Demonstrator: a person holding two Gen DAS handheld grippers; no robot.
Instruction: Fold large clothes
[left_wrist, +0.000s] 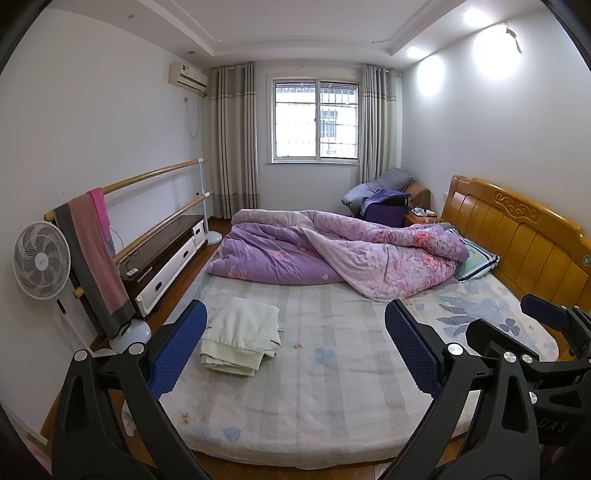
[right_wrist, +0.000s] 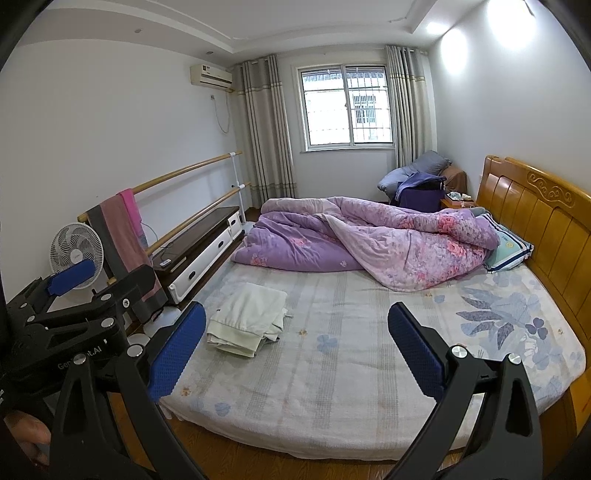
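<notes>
Both grippers were held raised and back from the near edge of the bed (left_wrist: 332, 417), well apart from anything on it, a stance judged to suit either the end of a fold or the pause before a fresh garment is fetched. The left gripper (left_wrist: 295, 347) was spread wide with nothing between its blue pads, and the right gripper (right_wrist: 297, 349) was likewise fully parted and empty. The cream garment (right_wrist: 249, 319), seemingly trousers with a ribbed cuff, was seen lying as a compact folded stack on the left part of the bed, near its near-left corner; it was probably set there so that the middle of the sheet stayed free as working space. A purple floral quilt (left_wrist: 332, 254) was bunched across the far half, kept clear of the folding area, and a pillow (right_wrist: 511, 251) was left against the wooden headboard (right_wrist: 543, 218) at the right.
</notes>
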